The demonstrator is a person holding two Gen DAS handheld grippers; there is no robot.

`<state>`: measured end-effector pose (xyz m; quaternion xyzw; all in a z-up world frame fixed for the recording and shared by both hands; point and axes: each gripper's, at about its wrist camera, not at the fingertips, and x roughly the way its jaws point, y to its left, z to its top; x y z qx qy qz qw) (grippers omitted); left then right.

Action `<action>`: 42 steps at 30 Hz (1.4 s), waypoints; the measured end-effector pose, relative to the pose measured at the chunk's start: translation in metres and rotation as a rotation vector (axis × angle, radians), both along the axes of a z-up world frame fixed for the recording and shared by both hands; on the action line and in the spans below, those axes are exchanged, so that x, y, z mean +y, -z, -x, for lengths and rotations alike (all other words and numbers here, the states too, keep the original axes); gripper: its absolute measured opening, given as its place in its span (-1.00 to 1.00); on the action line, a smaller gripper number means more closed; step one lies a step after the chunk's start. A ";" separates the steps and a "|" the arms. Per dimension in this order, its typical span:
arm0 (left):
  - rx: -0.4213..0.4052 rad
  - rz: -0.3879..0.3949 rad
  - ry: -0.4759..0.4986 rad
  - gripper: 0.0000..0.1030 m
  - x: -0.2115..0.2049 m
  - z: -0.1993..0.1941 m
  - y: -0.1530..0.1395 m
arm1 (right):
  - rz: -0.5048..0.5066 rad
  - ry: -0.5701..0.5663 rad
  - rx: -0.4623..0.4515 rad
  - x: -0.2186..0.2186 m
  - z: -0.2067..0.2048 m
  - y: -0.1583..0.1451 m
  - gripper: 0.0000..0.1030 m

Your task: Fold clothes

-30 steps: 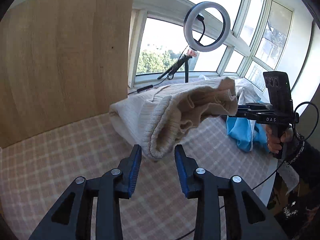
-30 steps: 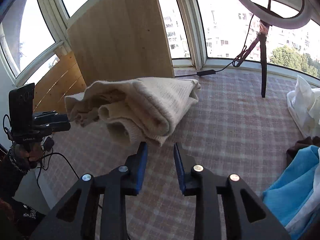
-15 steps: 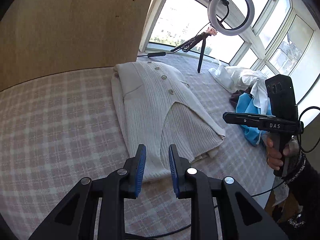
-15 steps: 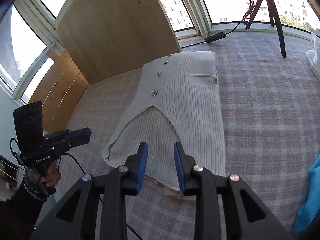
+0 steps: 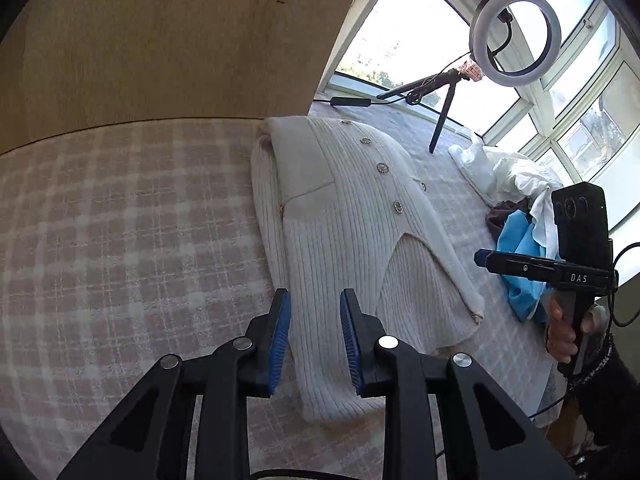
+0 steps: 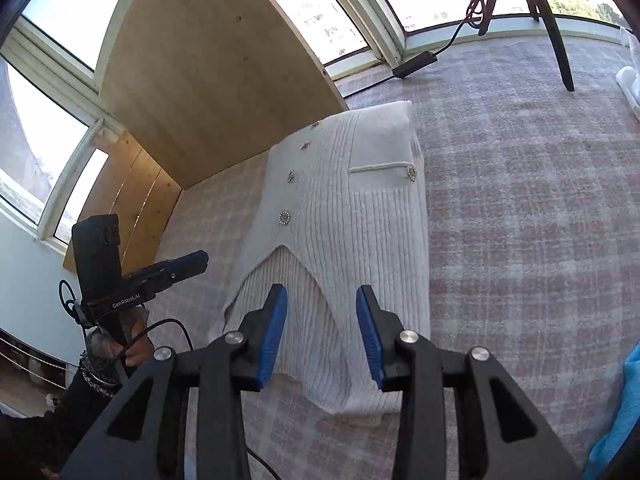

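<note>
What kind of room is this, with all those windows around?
Probably a sunny bay-window corner of a flat, set up for filming. Windows wrap around a checked cloth where a cream cardigan lies flat, a ring light stands on a tripod, and more clothes sit heaped nearby.

Cream ribbed knit cardigan (image 5: 360, 240) lies flat on the checked pink table cover (image 5: 120, 240), folded lengthwise into a long narrow panel. 4 jewelled buttons visible down the front; hem toward 6 o'clock, collar end toward 12 o'clock.
</note>
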<state>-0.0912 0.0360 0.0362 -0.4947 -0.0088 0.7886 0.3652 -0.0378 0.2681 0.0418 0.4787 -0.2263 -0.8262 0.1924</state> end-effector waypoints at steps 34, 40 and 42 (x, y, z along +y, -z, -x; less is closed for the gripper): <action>-0.005 -0.077 0.112 -0.54 0.029 0.123 0.049 | -0.678 -0.339 -0.009 -0.186 0.173 -0.001 -0.54; -0.005 -0.091 0.081 -0.54 0.014 0.124 0.050 | -0.843 -0.375 -0.005 -0.203 0.181 0.022 -0.29; -0.009 -0.093 0.082 -0.54 0.013 0.125 0.051 | -0.839 -0.373 -0.009 -0.199 0.181 0.023 -0.70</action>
